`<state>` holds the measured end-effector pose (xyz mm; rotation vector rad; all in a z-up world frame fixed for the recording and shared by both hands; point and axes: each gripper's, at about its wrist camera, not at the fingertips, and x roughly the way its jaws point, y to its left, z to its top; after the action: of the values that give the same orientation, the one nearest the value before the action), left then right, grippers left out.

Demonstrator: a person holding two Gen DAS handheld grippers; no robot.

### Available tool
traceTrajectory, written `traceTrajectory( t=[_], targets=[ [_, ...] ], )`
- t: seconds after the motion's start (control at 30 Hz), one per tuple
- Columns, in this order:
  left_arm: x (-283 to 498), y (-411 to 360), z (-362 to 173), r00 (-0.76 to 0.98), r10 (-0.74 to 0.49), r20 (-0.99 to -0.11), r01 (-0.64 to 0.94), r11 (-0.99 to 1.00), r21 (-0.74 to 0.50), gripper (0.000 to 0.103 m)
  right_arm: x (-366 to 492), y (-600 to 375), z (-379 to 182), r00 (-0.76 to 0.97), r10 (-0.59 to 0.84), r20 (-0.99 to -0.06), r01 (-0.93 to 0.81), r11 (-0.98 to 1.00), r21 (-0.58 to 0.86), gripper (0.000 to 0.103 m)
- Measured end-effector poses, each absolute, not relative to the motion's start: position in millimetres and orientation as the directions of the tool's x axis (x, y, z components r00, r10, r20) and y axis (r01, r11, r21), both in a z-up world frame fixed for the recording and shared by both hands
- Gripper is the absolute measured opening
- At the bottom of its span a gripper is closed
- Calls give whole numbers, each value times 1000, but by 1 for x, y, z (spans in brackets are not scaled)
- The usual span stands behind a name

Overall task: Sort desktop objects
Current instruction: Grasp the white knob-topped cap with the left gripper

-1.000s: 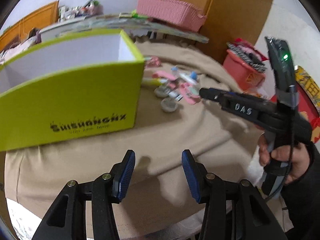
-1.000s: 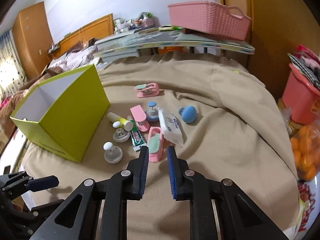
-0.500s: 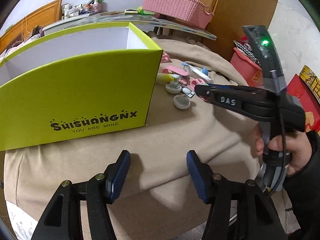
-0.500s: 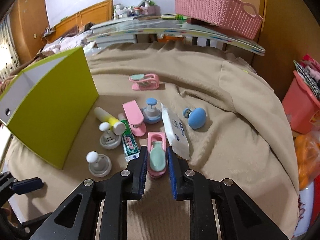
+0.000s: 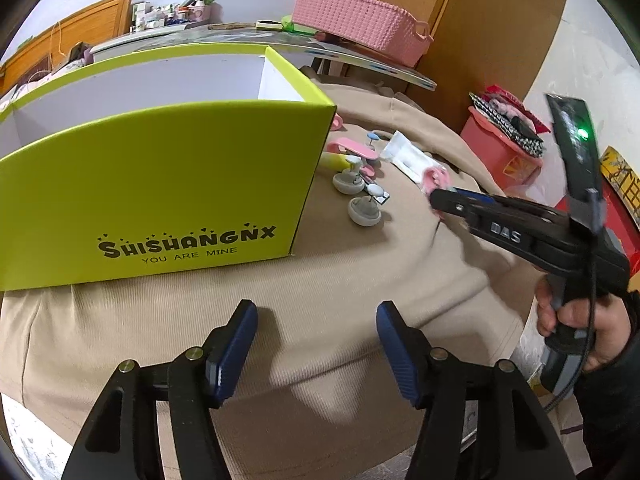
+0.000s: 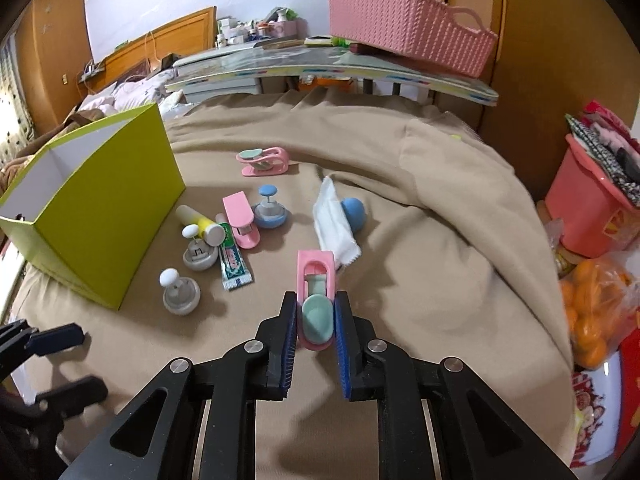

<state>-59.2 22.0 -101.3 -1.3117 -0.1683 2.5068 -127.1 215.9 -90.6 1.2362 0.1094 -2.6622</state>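
While the left gripper [image 5: 316, 344] hovered with fingers apart over the tan cloth [image 5: 360, 280] before the lime-green box [image 5: 160, 184], the right gripper [image 6: 316, 316] clamped a pink clip [image 6: 316, 300] beside the tissue packet [image 6: 334, 224].

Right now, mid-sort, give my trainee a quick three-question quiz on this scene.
1. True or false: the right tool has closed on the pink clip with the mint pad.
2. Multiple choice: the left tool is (A) gripping the toothpaste tube, (B) open with nothing between its fingers, (C) inside the green box.
3. Fill in: the white-knobbed grey stamp nearest the camera sits beside the ____ box.

Key: 1 true. 2 B; it hovers over the beige cloth in front of the box. 3 green.
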Motion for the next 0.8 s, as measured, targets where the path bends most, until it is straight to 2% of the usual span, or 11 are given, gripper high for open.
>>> traceTrajectory(
  t=[0.2, 0.4, 0.43, 0.47, 0.53, 0.73, 0.8],
  targets=[
    [-56, 25, -100, -532, 294, -794, -214, -954, -210, 62, -112, 239, -82, -628, -145, -765, 192, -981, 29, 18],
    [-58, 40, -101, -530, 232, -816, -232, -965, -123, 62, -97, 243, -75, -603, -98, -792, 245, -967, -67, 18],
    [-58, 42, -101, -528, 226, -819, -236, -965, -114, 58, -94, 241, -76, -600, -96, -794, 258, -963, -79, 18],
    [-58, 44, -99, -524, 245, -816, -245, -961, -131, 54, -93, 241, -78, -596, -94, -797, 267, -960, -86, 18],
    [-59, 48, -95, -517, 282, -808, -263, -951, -164, 54, -91, 241, -81, -591, -94, -801, 270, -959, -87, 18],
    [-69, 71, -82, -551, 297, -780, -305, -942, -143, 54, -90, 252, -92, -576, -106, -811, 239, -970, -43, 18],
    [-78, 78, -83, -556, 268, -787, -277, -952, -128, 54, -88, 254, -94, -575, -110, -811, 235, -971, -35, 18]
  ],
)
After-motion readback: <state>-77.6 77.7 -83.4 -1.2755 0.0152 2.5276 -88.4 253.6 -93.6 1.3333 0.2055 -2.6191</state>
